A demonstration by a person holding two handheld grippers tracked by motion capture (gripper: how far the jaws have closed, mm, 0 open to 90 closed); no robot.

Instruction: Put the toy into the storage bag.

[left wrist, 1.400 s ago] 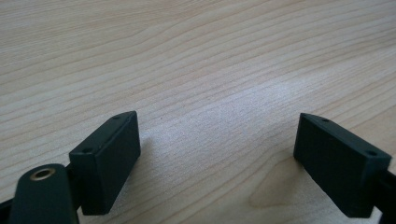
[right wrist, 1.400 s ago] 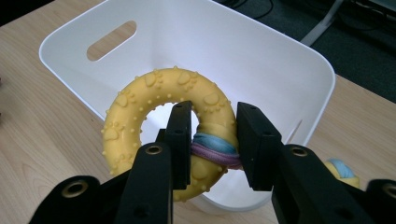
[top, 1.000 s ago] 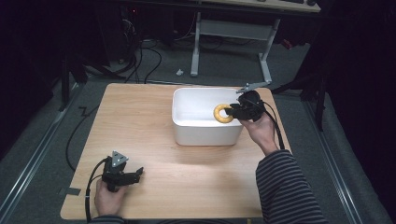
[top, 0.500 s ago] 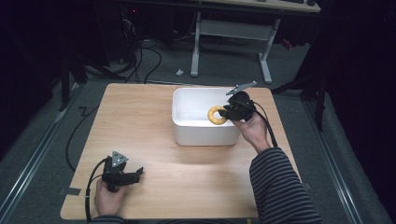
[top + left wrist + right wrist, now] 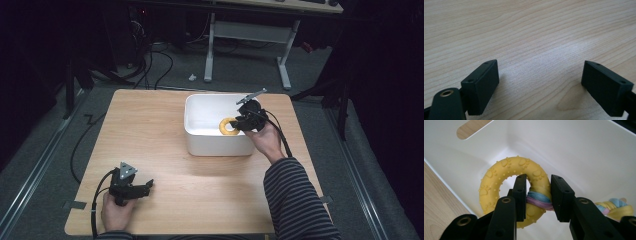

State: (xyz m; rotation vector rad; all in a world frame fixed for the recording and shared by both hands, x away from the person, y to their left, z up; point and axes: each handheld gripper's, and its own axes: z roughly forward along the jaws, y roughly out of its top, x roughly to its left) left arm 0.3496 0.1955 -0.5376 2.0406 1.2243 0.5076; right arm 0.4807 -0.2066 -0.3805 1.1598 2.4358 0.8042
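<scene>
Low at the left of the high view, the left gripper (image 5: 142, 188) lies on the bench (image 5: 165, 145) in the person's hand, its fingers (image 5: 482, 83) wide with nothing but bare wood between them; it has no part in this step and is best left resting. At centre-right of that view sits the white bin (image 5: 197, 137); over its right half the right gripper (image 5: 235, 123) holds the yellow ring (image 5: 227, 126), fingers (image 5: 520, 195) clamped on the ring's rim where a striped rope (image 5: 537, 198) is knotted round it. The ring hangs inside the bin, seemingly just off the floor; to finish well, I judge, lower until it rests, part the fingers fully, then lift straight up so the rope does not snag.
</scene>
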